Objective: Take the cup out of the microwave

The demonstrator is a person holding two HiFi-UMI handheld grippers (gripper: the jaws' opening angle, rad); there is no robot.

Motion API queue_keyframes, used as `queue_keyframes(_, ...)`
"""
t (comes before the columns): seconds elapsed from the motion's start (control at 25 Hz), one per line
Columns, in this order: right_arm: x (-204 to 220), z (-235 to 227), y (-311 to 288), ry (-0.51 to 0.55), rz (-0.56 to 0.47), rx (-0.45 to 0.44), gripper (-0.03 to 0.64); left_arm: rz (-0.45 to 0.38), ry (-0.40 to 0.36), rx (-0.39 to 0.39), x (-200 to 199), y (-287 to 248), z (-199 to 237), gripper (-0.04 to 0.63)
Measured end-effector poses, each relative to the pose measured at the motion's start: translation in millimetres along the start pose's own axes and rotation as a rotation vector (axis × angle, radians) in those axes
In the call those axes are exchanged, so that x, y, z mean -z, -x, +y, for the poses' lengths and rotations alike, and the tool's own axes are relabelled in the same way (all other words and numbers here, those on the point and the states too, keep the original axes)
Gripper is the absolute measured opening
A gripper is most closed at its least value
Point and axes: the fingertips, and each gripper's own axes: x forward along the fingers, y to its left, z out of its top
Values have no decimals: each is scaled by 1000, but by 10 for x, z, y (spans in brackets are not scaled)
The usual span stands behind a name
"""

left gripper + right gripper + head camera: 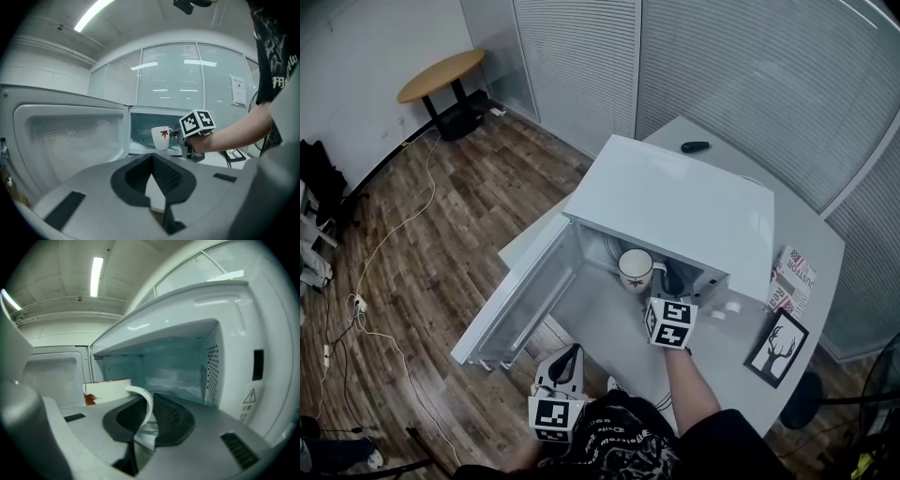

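Right gripper view: I am clamping my right gripper (149, 401) narrowly on the handle (142, 392) of the mug (107, 391) alone, risking the mug pivoting and clipping the microwave (234, 357) frame.

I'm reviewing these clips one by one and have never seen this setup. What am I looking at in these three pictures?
There is no robot here: a person holds a gripper in each hand. One picture comes from a camera on the person's head, looking down. The other two cameras ride on the grippers and look along their jaws.

A white microwave stands on a table with its door open. Also on the table are a small black object, a printed paper and a framed antler picture.

The right gripper has its jaws closed on the handle of the cup at the microwave's opening. The left gripper is held back, jaws together and empty.
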Motion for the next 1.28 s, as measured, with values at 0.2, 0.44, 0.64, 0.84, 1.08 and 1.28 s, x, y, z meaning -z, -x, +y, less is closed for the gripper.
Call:
queue_keyframes(0.2,-36,52,164,10,-14,-12,44,-11,6,11,-7,42,-39,5)
queue_keyframes(0.44,-38,75,395,-11,-28,-1,46,-17,0,32,-5,88,-107,5)
queue_keyframes(0.64,-24,127,570,-13,-33,0,46,-29,-4,54,-12,144,-170,5)
queue_keyframes(0.84,40,128,755,-29,-31,16,46,-44,-2,74,-10,187,-227,5)
queue_keyframes(1.08,65,128,954,-36,-31,33,46,-53,2,98,-10,230,-256,5)
queue_keyframes(1.28,74,85,1156,-48,-30,62,48,-57,14,126,-11,244,-309,5)
